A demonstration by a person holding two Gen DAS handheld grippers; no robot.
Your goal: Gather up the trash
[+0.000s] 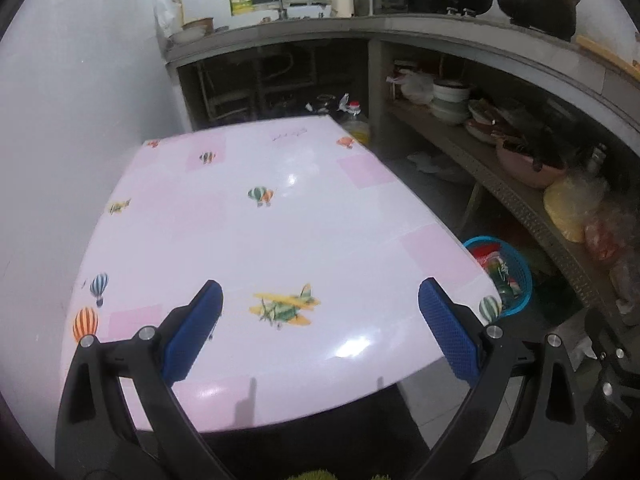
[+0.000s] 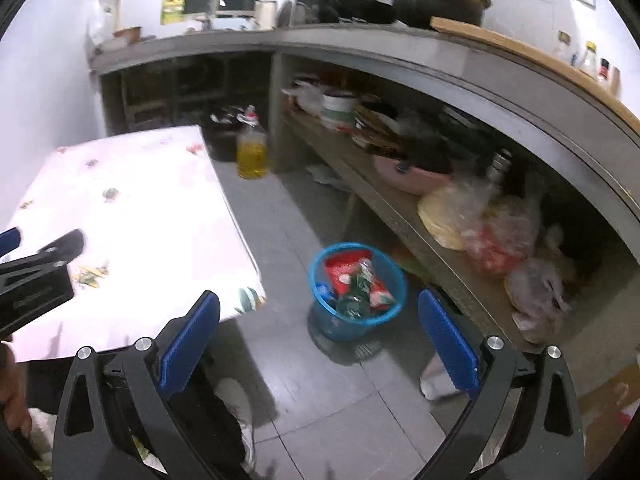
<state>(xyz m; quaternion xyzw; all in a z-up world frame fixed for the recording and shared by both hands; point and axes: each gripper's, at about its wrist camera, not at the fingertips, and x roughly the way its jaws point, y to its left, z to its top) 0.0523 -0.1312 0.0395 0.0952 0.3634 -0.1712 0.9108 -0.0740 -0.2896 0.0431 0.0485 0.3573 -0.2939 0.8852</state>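
As far as both views show, the tabletop (image 1: 280, 240) carries no loose trash, only its printed cloth. The blue basket (image 2: 394, 280) stands on the floor just beside the table's corner, holding crumpled wrappers (image 2: 360, 284): red, green and white packets. Left gripper (image 1: 320, 322) hangs over the table's near end, jaws wide apart, nothing between them. Right gripper (image 2: 319, 332) points down toward the basket, jaws likewise apart and empty. Judgement: collection looks finished or nearly so; floor not fully visible.
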